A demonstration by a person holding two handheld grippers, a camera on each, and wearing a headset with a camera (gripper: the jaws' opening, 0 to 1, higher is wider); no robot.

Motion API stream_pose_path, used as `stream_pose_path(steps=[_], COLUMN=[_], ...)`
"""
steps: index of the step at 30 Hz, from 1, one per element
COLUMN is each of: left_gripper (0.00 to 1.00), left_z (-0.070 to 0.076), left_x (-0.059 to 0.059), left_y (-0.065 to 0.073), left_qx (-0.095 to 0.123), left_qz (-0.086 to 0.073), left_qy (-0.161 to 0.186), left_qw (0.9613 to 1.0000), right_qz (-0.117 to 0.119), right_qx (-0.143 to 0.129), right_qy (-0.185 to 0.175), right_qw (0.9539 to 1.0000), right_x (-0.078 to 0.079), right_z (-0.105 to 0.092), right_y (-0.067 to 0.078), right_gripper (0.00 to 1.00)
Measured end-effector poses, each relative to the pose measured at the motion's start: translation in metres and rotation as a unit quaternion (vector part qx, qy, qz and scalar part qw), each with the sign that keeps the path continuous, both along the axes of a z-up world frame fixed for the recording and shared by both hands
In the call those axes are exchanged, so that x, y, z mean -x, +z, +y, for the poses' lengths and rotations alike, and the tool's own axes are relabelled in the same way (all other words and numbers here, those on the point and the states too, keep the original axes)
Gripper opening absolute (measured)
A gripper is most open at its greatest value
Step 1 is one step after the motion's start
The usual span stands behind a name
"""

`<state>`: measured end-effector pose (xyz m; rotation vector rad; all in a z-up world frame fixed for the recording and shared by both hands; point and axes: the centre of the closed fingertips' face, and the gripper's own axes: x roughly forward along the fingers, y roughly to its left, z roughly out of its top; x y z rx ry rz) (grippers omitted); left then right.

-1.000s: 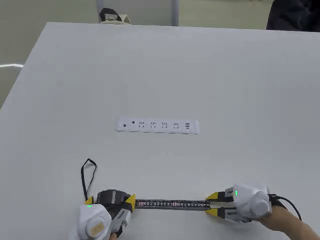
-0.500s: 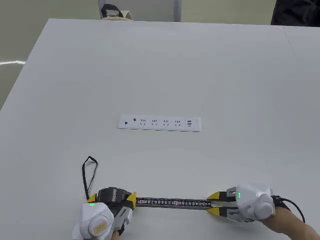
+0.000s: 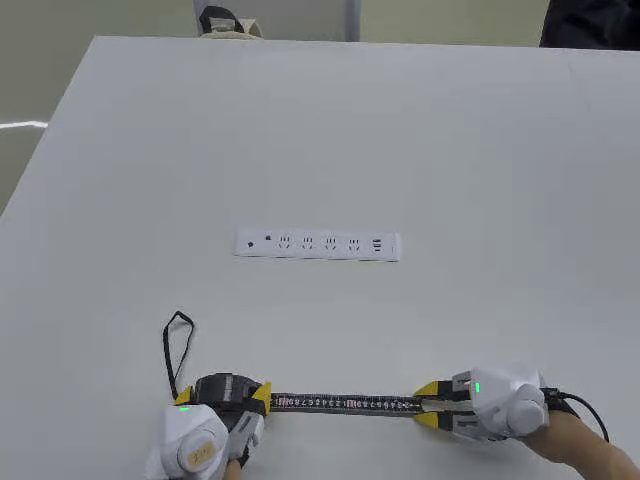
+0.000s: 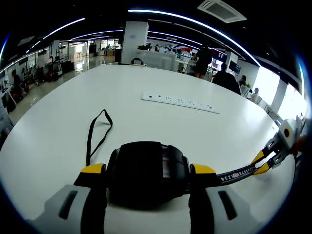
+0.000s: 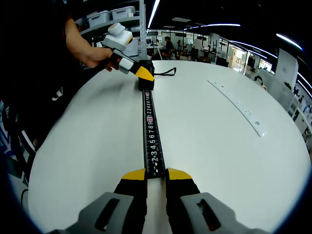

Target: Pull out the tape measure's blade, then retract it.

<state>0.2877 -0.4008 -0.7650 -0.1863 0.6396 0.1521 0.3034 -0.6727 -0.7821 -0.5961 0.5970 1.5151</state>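
The black tape measure case (image 3: 224,391) (image 4: 147,171) lies near the table's front edge, and my left gripper (image 3: 252,400) (image 4: 147,169) is shut on it, one yellow-tipped jaw on each side. Its wrist strap (image 3: 176,350) (image 4: 97,135) trails away behind it. The black blade (image 3: 343,403) (image 5: 151,134) (image 4: 238,174) stretches flat along the table to the right. My right gripper (image 3: 428,404) (image 5: 155,174) is shut on the blade's end. In the right gripper view the case (image 5: 146,78) sits at the far end of the blade.
A white power strip (image 3: 317,244) (image 4: 180,102) (image 5: 236,106) lies across the middle of the white table (image 3: 330,140). A dark bag (image 3: 222,22) sits beyond the far edge. People stand in the background of both gripper views.
The blade is out a little further than a second ago: my right gripper has drawn slightly to the right while the left stays on the case.
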Motion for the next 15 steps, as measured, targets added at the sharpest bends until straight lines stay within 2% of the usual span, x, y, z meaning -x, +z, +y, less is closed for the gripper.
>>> stream_pose_path(steps=[15], left_gripper=[0.64], left_z=[0.0018], left_x=[-0.0002], left_y=[-0.0046], left_qx=[0.012], left_qz=[-0.001], left_qy=[-0.007], left_qw=[0.9999], right_qz=[-0.003], right_qx=[0.011], right_qy=[-0.001], right_qw=[0.9999], right_x=[-0.0012], right_z=[-0.0002], right_y=[0.0008], right_gripper=[0.12])
